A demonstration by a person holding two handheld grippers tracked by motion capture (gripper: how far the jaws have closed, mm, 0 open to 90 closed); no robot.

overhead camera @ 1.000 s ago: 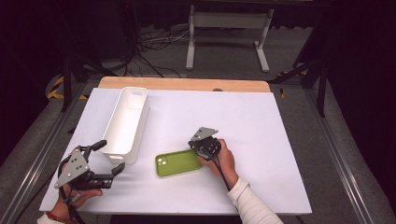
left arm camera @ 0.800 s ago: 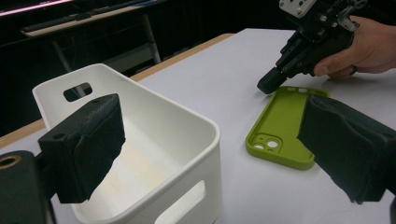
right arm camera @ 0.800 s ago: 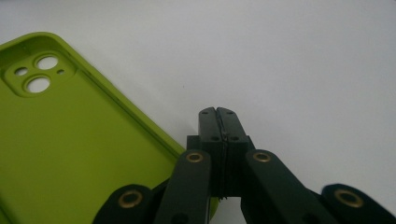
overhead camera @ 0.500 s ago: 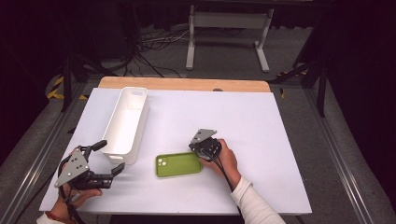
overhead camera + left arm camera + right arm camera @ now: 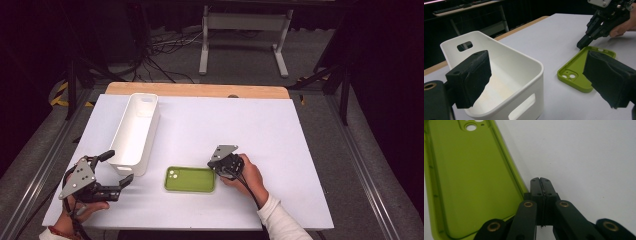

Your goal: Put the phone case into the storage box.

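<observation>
While the white tabletop (image 5: pixel 300 150) fills the middle of the high view, a long white bin (image 5: pixel 134 134) lies on its left half, running from upper centre-left down toward the lower left. Lower left of the frame, the left gripper (image 5: pixel 116 169) rests on the tabletop in a hand (image 5: pixel 80 207), jaws spread wide, just beside the bin's near end; in the left gripper view the bin (image 5: pixel 499 82) sits between those jaws. Right of centre, the right gripper (image 5: pixel 216 166), held by the other hand (image 5: pixel 252 177), has its jaws pressed together, empty, tips at the right edge of a green phone case (image 5: pixel 190 179). The case lies flat, hollow side up, camera holes toward the bin.
</observation>
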